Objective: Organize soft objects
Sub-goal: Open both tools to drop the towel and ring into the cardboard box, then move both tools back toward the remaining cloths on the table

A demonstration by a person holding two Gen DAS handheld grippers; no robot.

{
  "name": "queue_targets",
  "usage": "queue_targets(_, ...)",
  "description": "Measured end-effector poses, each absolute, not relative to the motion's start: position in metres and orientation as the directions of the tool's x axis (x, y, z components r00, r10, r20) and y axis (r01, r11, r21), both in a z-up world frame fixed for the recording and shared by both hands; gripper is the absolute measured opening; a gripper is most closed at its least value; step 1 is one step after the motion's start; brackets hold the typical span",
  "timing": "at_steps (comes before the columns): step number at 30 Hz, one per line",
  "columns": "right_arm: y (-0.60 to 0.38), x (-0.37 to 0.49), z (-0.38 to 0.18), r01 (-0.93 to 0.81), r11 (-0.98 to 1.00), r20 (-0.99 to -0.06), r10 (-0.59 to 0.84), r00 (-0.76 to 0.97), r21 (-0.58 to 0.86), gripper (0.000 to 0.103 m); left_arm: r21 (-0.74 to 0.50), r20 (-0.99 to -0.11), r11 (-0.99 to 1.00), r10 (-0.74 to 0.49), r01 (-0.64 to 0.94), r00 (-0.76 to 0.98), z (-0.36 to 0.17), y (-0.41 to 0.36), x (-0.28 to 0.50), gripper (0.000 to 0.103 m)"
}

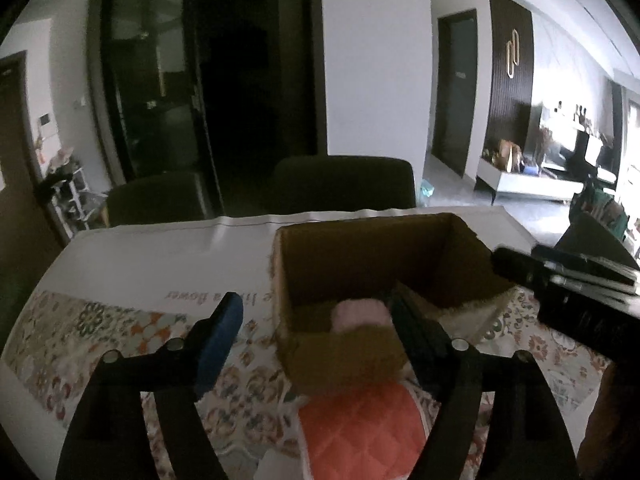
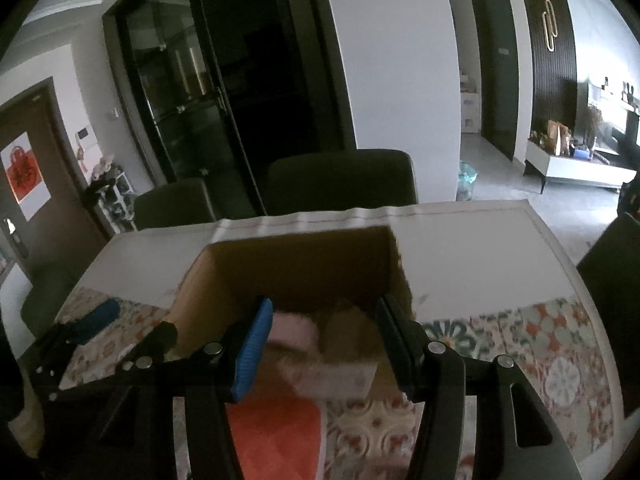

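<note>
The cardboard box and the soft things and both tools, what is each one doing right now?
Brown cardboard box: open at the top, upright on the table.
Fluffy pink soft thing: lying inside the box.
Orange quilted cloth: lying on the patterned tablecloth, in front of the box.
Left tool: open, holding nothing.
Right tool: open, holding nothing, at the box's near edge.

Dark chairs (image 2: pixel 340 178); white wall (image 2: pixel 394 80); glass doors (image 2: pixel 180 92).
</note>
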State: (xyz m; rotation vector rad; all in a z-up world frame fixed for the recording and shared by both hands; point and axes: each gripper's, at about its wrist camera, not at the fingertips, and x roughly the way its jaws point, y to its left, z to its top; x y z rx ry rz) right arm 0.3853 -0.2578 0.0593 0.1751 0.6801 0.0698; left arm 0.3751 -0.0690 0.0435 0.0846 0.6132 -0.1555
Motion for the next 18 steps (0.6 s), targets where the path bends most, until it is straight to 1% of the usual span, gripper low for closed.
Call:
queue_targets(2, -0.251, 0.366, 0.059, 0.001, 0.986, -0.623, 0.103, 0.776, 0.164, 0.056, 0.035, -0.565, 0.988, -0.107, 0.153, 0.818, 0.045, -0.062, 0.357, 0.079)
queue_targets(4, -0.244, 0.345, 0.057, -0.012, 0.988, -0.618, 0.104, 0.779, 0.152, 0.056, 0.034, -0.569, 0.990, -0.096, 0.140, 0.816, 0.040, -0.056, 0.335, 0.079)
queue_targets(8, -0.241, 0.311, 0.046, -0.010, 0.982, -0.622, 0.127, 0.773, 0.188, 0.056, 0.025, -0.593, 0.992, -0.083, 0.121, 0.801, 0.026, -0.045, 0.296, 0.079)
queue_targets(11, -0.241, 0.283, 0.034, 0.008, 0.978, -0.632, 0.127, 0.765, 0.207, 0.056, 0.052, -0.605, 0.993, -0.055, 0.108, 0.794, 0.013, -0.038, 0.263, 0.079)
queue_targets(14, -0.236, 0.261, 0.021, 0.005, 0.979, -0.651, 0.131, 0.748, 0.203, 0.056, 0.073, -0.599, 0.993, -0.030, 0.092, 0.800, 0.005, -0.033, 0.236, 0.080)
queue_targets(15, -0.233, 0.252, 0.018, 0.001, 0.980, -0.653, 0.133, 0.746, 0.201, 0.056, 0.074, -0.597, 0.994, -0.020, 0.079, 0.802, 0.001, -0.030, 0.227, 0.082)
queue_targets(18, -0.224, 0.230, 0.006, -0.005, 0.977, -0.654, 0.146, 0.742, 0.212, 0.056, 0.057, -0.597, 0.997, -0.009, 0.053, 0.802, -0.013, -0.019, 0.206, 0.082)
